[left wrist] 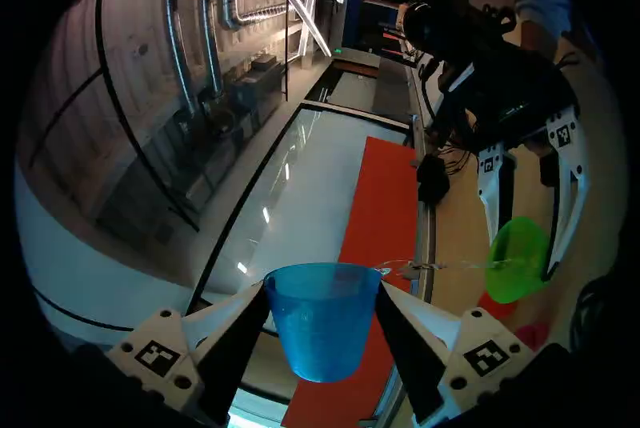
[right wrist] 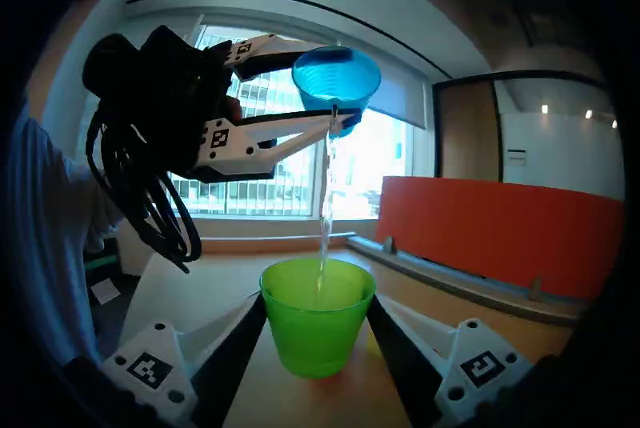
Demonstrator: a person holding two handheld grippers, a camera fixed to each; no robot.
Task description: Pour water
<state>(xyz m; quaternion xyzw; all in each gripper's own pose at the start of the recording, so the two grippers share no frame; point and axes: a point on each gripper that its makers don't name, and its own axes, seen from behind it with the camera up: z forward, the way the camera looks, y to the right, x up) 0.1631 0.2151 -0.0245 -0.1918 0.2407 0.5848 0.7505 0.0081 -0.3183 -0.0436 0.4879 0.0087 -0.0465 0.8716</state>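
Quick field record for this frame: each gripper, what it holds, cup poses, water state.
left gripper: fingers shut on blue cup
right gripper: fingers shut on green cup
blue cup pose: tipped, above the green cup, apart from it
green cup pose: upright, over wooden table
water: thin stream falling from blue cup's rim into green cup
backdrop: orange partition
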